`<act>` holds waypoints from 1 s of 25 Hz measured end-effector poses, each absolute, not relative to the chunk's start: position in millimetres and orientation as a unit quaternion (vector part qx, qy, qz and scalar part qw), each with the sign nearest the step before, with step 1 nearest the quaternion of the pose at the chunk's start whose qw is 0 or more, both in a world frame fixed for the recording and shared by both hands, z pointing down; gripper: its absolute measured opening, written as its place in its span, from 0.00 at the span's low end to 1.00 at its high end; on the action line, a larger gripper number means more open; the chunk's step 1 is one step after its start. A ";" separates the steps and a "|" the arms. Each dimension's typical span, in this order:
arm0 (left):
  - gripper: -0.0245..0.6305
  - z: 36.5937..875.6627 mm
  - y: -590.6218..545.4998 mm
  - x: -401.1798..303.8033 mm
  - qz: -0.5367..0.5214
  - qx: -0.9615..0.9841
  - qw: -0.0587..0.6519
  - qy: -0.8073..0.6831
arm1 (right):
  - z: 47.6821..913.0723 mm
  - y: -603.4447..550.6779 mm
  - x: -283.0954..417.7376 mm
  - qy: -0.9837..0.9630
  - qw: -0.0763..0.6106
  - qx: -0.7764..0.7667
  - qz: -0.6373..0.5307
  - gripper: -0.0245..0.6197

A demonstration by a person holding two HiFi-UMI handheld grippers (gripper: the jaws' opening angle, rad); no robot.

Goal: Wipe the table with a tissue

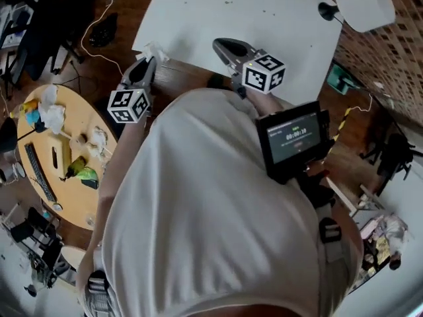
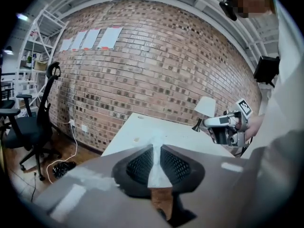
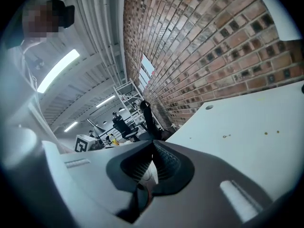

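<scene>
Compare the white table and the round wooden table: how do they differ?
The white table is straight-edged and carries little besides a lamp; the wooden table is rounded and cluttered with crumpled tissues. The white table fills the head view's top, the wooden table its left edge. Both have flat tops.

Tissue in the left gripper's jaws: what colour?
White; the tissue shows best in the left gripper view.

The head camera looked steeply down over the person's shoulders onto the left gripper [image 1: 147, 61], right gripper [image 1: 221, 45] and white surface [image 1: 277, 18]. Each gripper camera sat close behind its own fingers [image 2: 137, 165], facing low across that surface toward the brick wall [image 2: 156, 65]; the left view also caught the right gripper.
</scene>
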State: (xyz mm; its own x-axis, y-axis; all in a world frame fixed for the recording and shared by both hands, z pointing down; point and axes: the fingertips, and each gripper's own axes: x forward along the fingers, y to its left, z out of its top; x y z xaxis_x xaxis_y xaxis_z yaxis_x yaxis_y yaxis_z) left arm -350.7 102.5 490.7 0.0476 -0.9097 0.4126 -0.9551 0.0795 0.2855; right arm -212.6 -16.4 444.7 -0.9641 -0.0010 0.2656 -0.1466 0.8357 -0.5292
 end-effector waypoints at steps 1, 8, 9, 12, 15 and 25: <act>0.11 493.3 95.9 -348.3 0.048 0.677 0.257 -0.688 | 443.1 -21.5 -210.6 -0.950 0.125 0.037 0.283 0.05; 0.11 494.2 16.8 -301.9 0.063 0.696 0.264 -0.664 | 436.0 -90.2 -158.4 -0.951 0.104 0.053 0.288 0.05; 0.11 494.4 14.1 -302.5 0.063 0.696 0.265 -0.664 | 436.7 -91.7 -157.2 -0.951 0.102 0.054 0.288 0.05; 0.11 496.6 12.0 -311.6 0.068 0.692 0.266 -0.667 | 439.1 -90.1 -159.3 -0.950 0.100 0.055 0.290 0.05; 0.11 503.6 9.8 -314.9 0.067 0.691 0.275 -0.665 | 445.6 -88.1 -153.9 -0.947 0.107 0.063 0.295 0.05; 0.11 523.1 -23.2 -334.2 0.096 0.706 0.295 -0.636 | 454.6 -103.9 -150.2 -0.935 0.120 0.119 0.312 0.05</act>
